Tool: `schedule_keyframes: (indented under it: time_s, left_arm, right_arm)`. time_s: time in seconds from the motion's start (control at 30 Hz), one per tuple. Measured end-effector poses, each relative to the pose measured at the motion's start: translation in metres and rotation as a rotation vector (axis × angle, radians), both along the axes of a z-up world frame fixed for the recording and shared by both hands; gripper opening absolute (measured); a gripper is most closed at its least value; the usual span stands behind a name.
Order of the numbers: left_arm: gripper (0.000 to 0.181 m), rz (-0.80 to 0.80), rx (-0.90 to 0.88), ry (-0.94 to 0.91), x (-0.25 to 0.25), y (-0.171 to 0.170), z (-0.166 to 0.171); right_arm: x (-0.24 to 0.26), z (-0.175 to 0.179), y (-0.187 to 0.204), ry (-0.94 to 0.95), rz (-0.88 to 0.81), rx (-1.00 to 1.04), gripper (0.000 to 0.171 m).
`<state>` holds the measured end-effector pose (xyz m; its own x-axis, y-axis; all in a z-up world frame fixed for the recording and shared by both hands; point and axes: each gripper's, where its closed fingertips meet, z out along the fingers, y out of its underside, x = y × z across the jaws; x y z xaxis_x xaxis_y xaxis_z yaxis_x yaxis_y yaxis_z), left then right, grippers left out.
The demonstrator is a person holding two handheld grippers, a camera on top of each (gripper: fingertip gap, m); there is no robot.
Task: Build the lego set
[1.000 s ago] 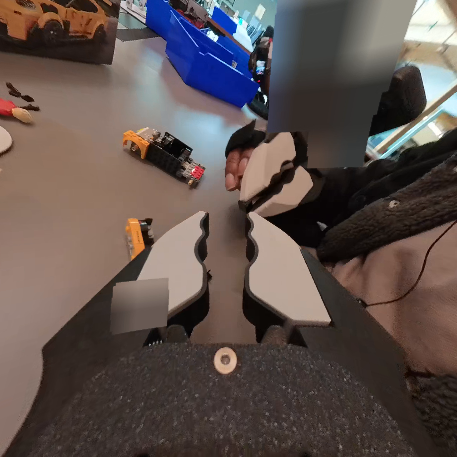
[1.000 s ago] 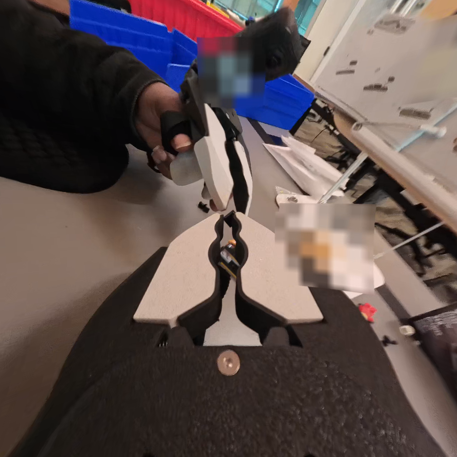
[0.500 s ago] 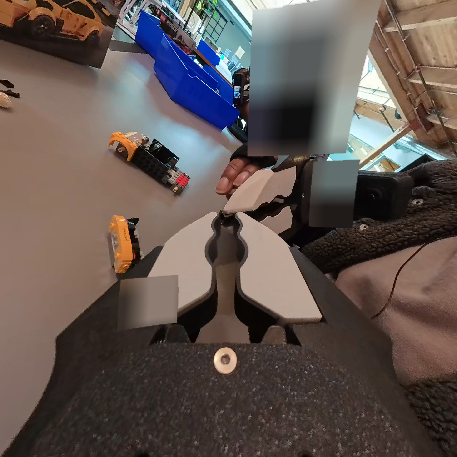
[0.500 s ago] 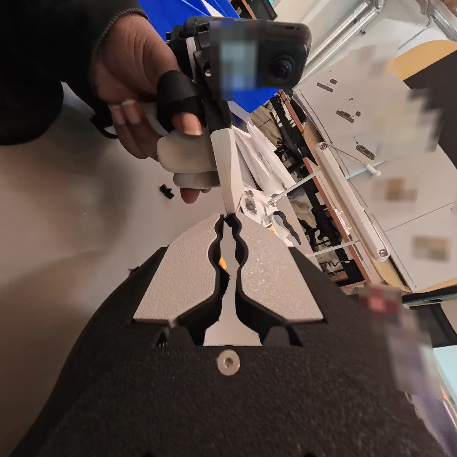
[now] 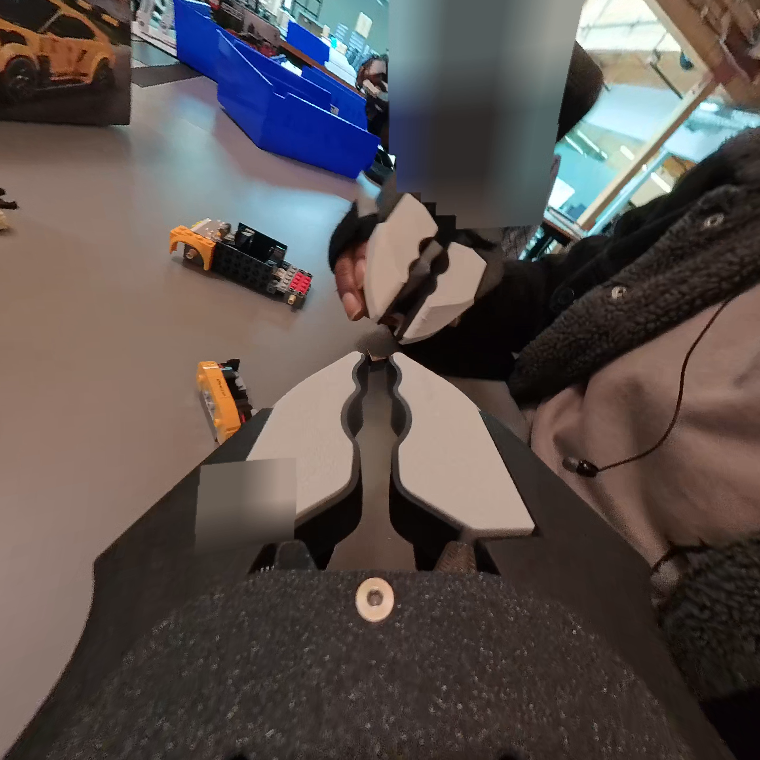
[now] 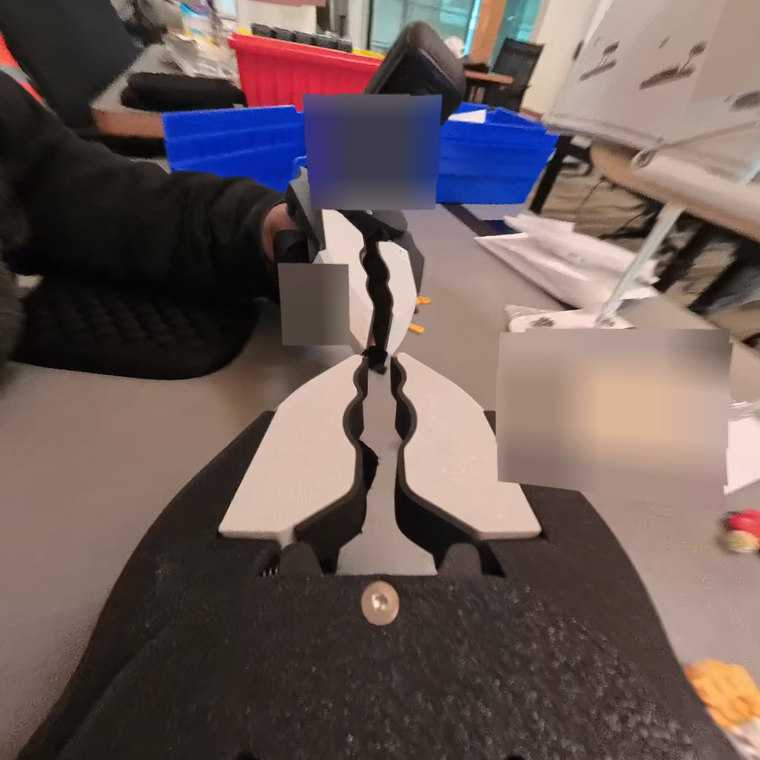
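Two grippers are held tip to tip above the grey table [image 5: 103, 370]. The left gripper [image 5: 375, 361] is pinched on a small dark piece [image 5: 375, 362], as is the right gripper [image 6: 376, 362]. The lego chassis [image 5: 242, 257] lies at ten o'clock.

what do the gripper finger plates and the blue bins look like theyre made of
Finger plates: matte grey, faintly grainy, probably printed plastic, edged with a dark wavy lining, perhaps rubber. Blue bins: likely moulded plastic, with uniform colour, thin walls and a slight sheen.
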<state>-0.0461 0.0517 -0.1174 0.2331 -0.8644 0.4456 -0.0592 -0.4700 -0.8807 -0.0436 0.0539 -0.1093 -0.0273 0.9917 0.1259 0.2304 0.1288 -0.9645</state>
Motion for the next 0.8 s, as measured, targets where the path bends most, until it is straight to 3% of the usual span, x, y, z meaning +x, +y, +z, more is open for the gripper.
schedule_keyframes:
  time_s: [0.13,0.33,0.63,0.8]
  left_arm:
    - [0.008,-0.068,0.094,0.078,0.008,-0.012,-0.007]
    - [0.008,-0.099,0.160,0.135,0.012,-0.018,-0.011]
    - [0.008,-0.005,0.182,0.094,0.006,-0.005,-0.002]
    - [0.018,0.094,0.236,0.133,0.005,0.007,-0.001]
  right_arm:
    - [-0.001,-0.010,-0.008,-0.029,0.075,-0.120,0.010]
    - [-0.001,-0.018,-0.018,-0.066,0.127,-0.138,0.006]
    - [-0.003,-0.008,-0.002,-0.008,0.011,-0.124,0.001]
    - [-0.002,-0.006,0.015,0.015,-0.096,-0.187,0.001]
